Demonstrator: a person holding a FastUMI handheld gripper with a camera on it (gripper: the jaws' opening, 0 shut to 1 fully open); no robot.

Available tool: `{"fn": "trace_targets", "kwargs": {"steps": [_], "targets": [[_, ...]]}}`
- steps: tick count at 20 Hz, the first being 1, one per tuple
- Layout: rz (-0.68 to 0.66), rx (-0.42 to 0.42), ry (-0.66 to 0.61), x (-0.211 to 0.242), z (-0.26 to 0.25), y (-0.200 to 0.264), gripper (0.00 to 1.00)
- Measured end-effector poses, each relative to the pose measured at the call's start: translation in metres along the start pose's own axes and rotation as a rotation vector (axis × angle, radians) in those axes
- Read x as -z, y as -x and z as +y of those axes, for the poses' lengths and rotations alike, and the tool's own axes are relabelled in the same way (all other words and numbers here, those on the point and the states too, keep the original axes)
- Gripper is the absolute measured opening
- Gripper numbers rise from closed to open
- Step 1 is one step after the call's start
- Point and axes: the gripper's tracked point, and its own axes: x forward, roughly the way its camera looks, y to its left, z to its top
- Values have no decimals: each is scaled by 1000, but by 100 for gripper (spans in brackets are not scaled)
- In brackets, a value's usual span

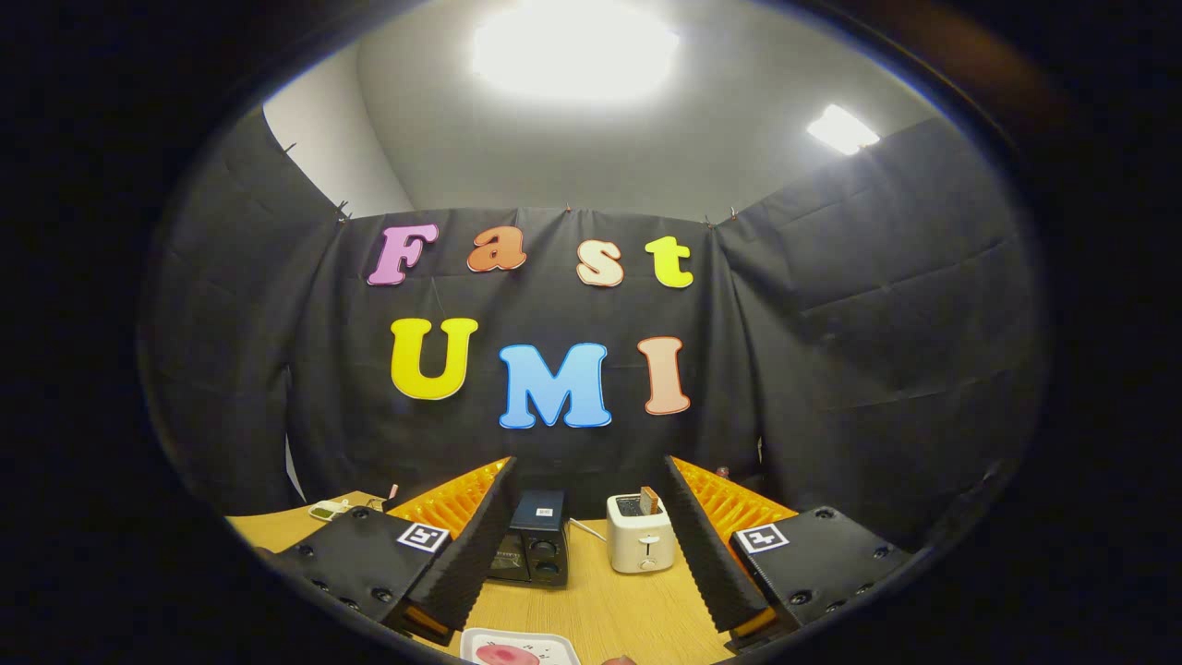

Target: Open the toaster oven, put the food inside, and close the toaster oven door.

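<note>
In the gripper view, the tool (591, 536) is hovering above the worktop (609, 600) with its fingers spread wide, gripping nothing. The oven (534, 538), door closed, is sitting beyond the fingers, near the left one. Just right of the oven, a toaster (639, 538) is standing with a slice in its slot. Nearer than the oven, between the fingers, a plate (519, 646) is carrying pink food (506, 655).
</note>
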Motion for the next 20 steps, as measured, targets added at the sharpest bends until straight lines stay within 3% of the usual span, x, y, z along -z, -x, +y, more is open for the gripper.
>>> {"fn": "trace_targets", "kwargs": {"steps": [11,20], "targets": [[-16,-36,-34,-4,22,-27,97],[-5,-139,-101,16,98,-109,97]]}}
